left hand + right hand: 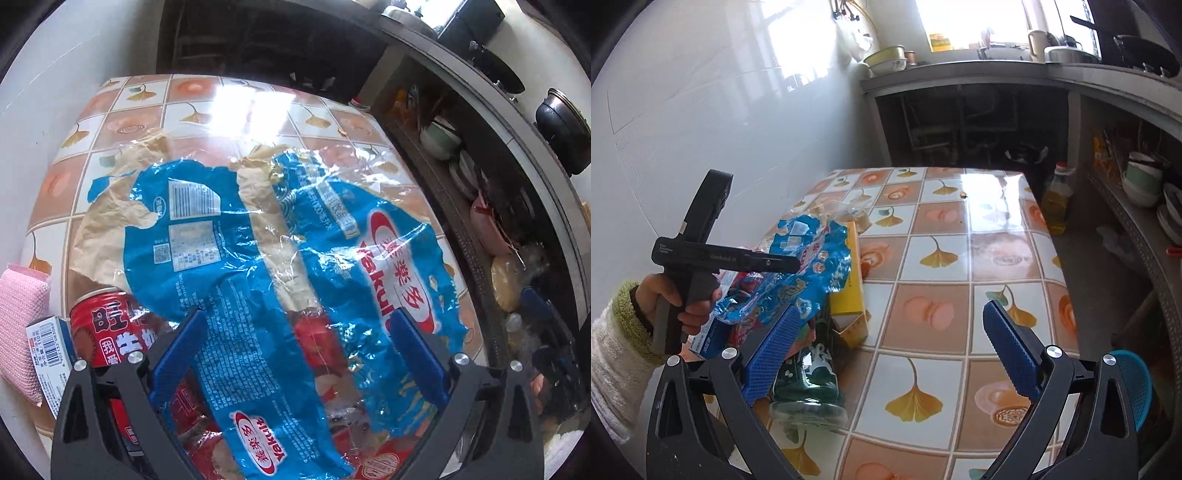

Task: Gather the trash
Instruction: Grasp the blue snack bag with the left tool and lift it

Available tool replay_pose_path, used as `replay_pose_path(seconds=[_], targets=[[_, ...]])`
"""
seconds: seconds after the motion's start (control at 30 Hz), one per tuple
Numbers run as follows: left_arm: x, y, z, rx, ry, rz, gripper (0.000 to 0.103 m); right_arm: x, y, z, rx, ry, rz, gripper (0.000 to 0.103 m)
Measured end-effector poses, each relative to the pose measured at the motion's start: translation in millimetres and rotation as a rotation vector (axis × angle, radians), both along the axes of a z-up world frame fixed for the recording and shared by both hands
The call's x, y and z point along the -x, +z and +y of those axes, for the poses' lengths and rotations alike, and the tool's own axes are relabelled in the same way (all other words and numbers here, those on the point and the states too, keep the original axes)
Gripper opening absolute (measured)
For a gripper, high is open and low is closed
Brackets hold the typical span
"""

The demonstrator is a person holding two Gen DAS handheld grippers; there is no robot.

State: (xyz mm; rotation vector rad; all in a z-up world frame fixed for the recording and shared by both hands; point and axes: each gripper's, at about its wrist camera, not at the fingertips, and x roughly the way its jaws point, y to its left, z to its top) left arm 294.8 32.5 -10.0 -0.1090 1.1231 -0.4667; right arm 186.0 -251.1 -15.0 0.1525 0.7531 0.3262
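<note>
The left claw (295, 354) hangs above a torn blue Yakult wrapper (258, 236), its blue fingers (177, 354) spread wide apart and gripping nothing. The crinkled wrapper spreads flat and fills the space between and ahead of the fingers in the left wrist view; whether the fingertips touch the film cannot be told. It lies over a heap of other trash on the counter (147, 107), which wears a tiled cloth printed with ginkgo leaves. A red drink can (99, 325) peeks out from under the wrapper's near left edge, just beside the left finger. Left of the can sit a small barcoded carton (48, 347) and a pink sponge (22, 295), by the white wall.

From the right wrist view, the right claw (890, 354) is also released, jaws wide, hovering over bare counter (960, 295) to the right of the heap. The same wrapper (809, 258) shows below the left gripper's black body, which a hand (679, 299) in a fuzzy cream and green sleeve (613, 332) holds by the handle. A yellow box (849, 288) and a green glass bottle (809, 380), lying on its side, rest just beside the right claw's left finger.
</note>
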Motion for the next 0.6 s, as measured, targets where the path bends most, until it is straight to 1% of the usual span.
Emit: replay_pose_path(seconds=[0.03, 0.2, 0.3, 0.33, 0.37, 0.43, 0.5, 0.53, 0.6], targets=[[1.4, 0.0, 0.7, 0.007, 0.001, -0.002, 0.096, -0.7, -0.7, -1.1, 0.0, -0.003, 0.002, 0.095], [4.3, -0.1, 9.7, 0.054, 0.028, 0.011, 0.073, -3.7, -2.7, -4.4, -0.012, -0.007, 0.005, 0.095], [5.6, -0.8, 11.9, 0.063, 0.033, 0.015, 0.061, -3.0, -2.2, -2.6, -0.012, -0.003, 0.003, 0.095], [6.7, -1.0, 11.7, 0.061, 0.031, 0.015, 0.059, -2.4, -2.0, -2.3, -0.011, -0.003, 0.002, 0.095], [7.8, -1.3, 11.3, 0.061, 0.031, 0.017, 0.054, -1.9, -1.5, -1.5, -0.011, -0.003, 0.001, 0.095], [9.9, -0.8, 10.7, 0.08, 0.03, 0.017, 0.047, -0.7, -0.5, -1.4, -0.011, -0.004, -0.003, 0.095], [12.0, 1.2, 10.3, 0.089, 0.034, 0.014, 0.034, 0.1, 0.8, -1.1, -0.01, -0.007, -0.007, 0.095], [13.7, 3.6, 10.3, 0.085, 0.042, 0.004, 0.031, 0.8, 1.9, -1.2, -0.008, -0.009, -0.01, 0.095], [16.6, 7.9, 11.6, 0.086, 0.047, -0.013, 0.017, 1.5, 3.0, -1.7, -0.006, -0.014, -0.014, 0.095]])
